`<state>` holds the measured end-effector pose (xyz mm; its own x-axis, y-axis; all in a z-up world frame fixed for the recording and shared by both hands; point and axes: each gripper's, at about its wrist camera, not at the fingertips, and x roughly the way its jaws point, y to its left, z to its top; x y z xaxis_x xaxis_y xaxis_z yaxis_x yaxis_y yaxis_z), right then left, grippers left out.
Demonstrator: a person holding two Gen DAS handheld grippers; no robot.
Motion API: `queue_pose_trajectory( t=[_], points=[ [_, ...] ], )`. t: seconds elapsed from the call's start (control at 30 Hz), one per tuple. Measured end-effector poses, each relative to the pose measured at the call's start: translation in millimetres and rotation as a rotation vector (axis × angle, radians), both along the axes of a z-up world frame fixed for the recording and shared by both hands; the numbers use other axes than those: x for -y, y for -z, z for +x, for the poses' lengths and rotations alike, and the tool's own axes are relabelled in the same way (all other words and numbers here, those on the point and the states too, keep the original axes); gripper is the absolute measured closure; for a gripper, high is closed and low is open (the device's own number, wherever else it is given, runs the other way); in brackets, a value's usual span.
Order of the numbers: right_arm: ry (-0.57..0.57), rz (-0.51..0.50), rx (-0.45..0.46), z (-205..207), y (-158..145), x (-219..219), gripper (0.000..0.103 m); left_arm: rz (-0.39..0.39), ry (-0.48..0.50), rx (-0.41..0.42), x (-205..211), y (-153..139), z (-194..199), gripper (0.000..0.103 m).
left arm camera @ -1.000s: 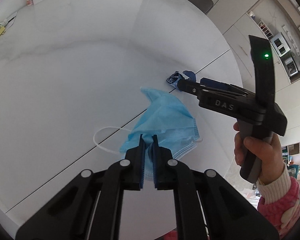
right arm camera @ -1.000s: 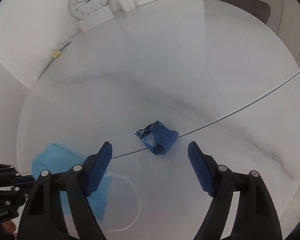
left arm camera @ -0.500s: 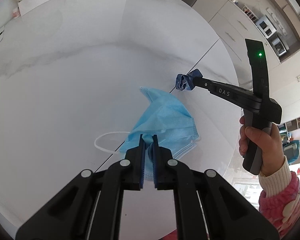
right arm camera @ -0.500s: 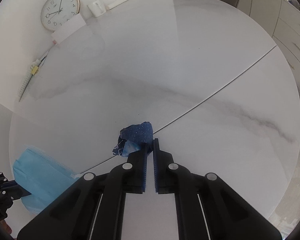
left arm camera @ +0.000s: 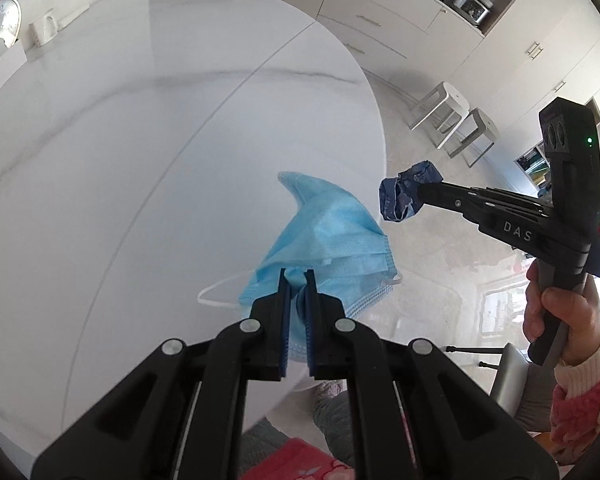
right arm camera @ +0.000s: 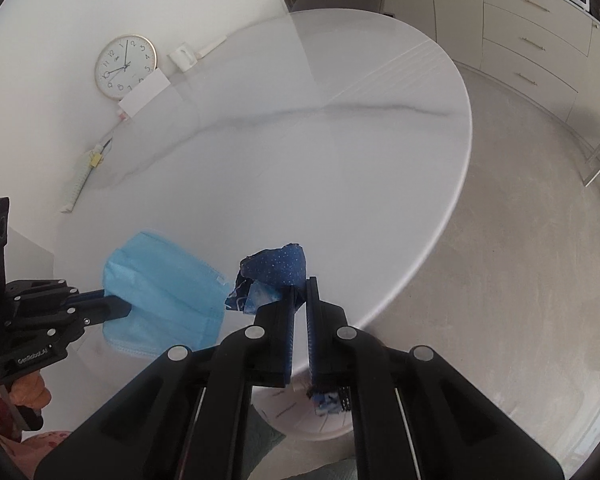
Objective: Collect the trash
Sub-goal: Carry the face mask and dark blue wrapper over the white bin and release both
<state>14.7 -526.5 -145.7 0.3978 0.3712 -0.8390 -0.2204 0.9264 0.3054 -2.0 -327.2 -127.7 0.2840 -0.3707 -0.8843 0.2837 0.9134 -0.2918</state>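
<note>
My left gripper (left arm camera: pixel 296 280) is shut on a light blue face mask (left arm camera: pixel 324 236) and holds it above the near edge of the round white marble table (left arm camera: pixel 140 140). The mask's white ear loop (left arm camera: pixel 220 296) hangs to the left. My right gripper (right arm camera: pixel 300 292) is shut on a crumpled dark blue wrapper (right arm camera: pixel 276 272) and holds it above the table's edge. In the left wrist view the right gripper (left arm camera: pixel 416 196) with the wrapper (left arm camera: pixel 404 196) is to the right of the mask. In the right wrist view the mask (right arm camera: pixel 160 292) and left gripper (right arm camera: pixel 120 308) are at the left.
A white bin (right arm camera: pixel 320 412) with some trash in it stands on the floor below the right gripper. A clock (right arm camera: pixel 125 67), a white cup (right arm camera: pixel 182 56) and a power strip (right arm camera: pixel 82 178) are along the table's far side by the wall. Stools (left arm camera: pixel 456 120) and cabinets (right arm camera: pixel 528 48) stand beyond the table.
The right gripper closed on the dark blue wrapper and lifted it off the table. Both grippers have pulled back and swung right toward the table's edge, carrying the mask and the wrapper.
</note>
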Motion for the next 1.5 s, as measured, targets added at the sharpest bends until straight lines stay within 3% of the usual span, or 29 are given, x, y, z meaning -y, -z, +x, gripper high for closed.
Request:
queue_pose_trajectory(
  t=[0.17, 0.33, 0.57, 0.67, 0.77, 0.9, 0.97, 1.07, 1.3, 1.5],
  points=[
    [-0.064, 0.003, -0.042, -60, 11, 39, 0.096, 0.014, -0.062, -0.021, 47, 11, -64, 0.097],
    [-0.112, 0.004, -0.084, -97, 33, 62, 0.096, 0.072, -0.15, -0.086, 88, 51, -104, 0.097],
    [-0.118, 0.033, -0.166, -98, 69, 76, 0.096, 0.217, -0.295, -0.077, 107, 110, -102, 0.097],
    [-0.121, 0.039, -0.188, -91, 84, 74, 0.096, 0.223, -0.315, -0.095, 110, 139, -81, 0.097],
    [-0.16, 0.019, -0.19, -86, 98, 66, 0.096, 0.24, -0.321, -0.081, 102, 151, -91, 0.087],
    [-0.182, 0.001, -0.202, -77, 113, 56, 0.096, 0.232, -0.325, -0.062, 99, 150, -93, 0.073],
    [-0.191, 0.001, -0.2, -75, 117, 52, 0.096, 0.241, -0.32, -0.039, 101, 139, -96, 0.058],
    [-0.2, 0.002, -0.193, -77, 118, 49, 0.096, 0.235, -0.314, -0.019, 99, 123, -101, 0.046],
    [-0.204, 0.009, -0.17, -79, 143, 33, 0.094, 0.254, -0.321, 0.027, 90, 80, -118, 0.035],
    [-0.237, 0.06, -0.201, -78, 203, 2, 0.094, 0.305, -0.355, 0.04, 79, 73, -123, 0.033]
  ],
)
